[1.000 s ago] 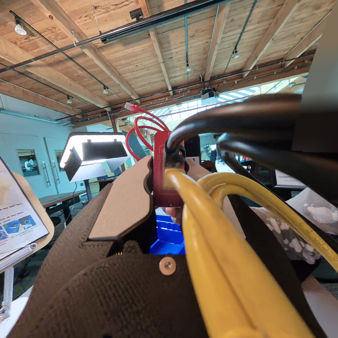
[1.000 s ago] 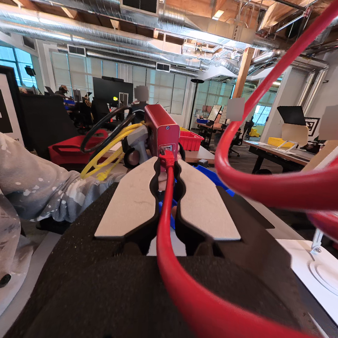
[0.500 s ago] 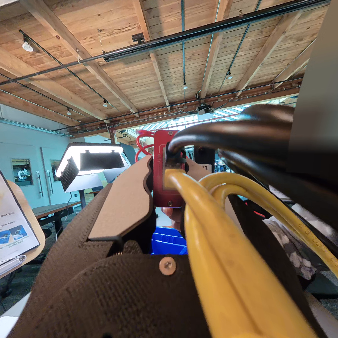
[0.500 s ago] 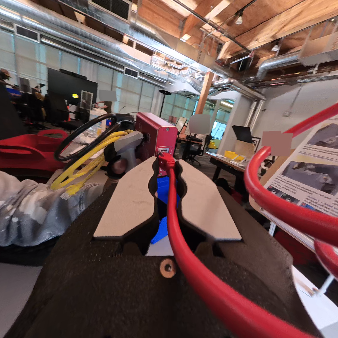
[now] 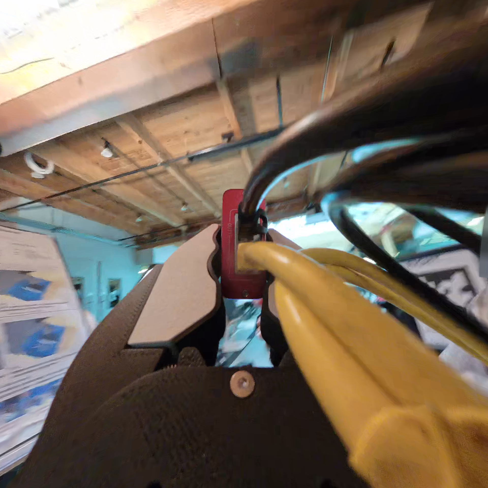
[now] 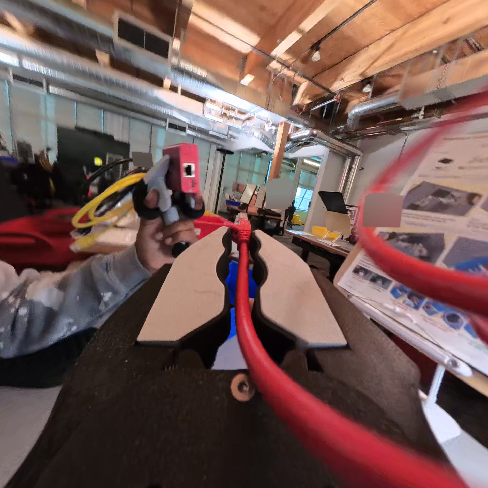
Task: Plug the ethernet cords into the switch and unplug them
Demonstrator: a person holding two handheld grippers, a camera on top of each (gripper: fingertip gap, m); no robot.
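Pale grey tabletop (image 6: 18, 422), visible only in slivers at the lower corners.
Blue bin (image 6: 232, 274) at the middle; left of the blue bin, a red bin (image 6: 26, 237); right of the blue bin, a printed sheet (image 6: 422, 264) propped on a white stand (image 6: 435, 388). Undersides of both bins hidden.

Small white lettering runs up the red switch (image 5: 228, 250) face, just beside its ports. Over on the right, the instruction sheet (image 6: 435, 237) on its stand carries photos and printed lines, all smeared by motion. The black-and-white marker card (image 5: 449, 285) shows only a blocky pattern, also blurred.
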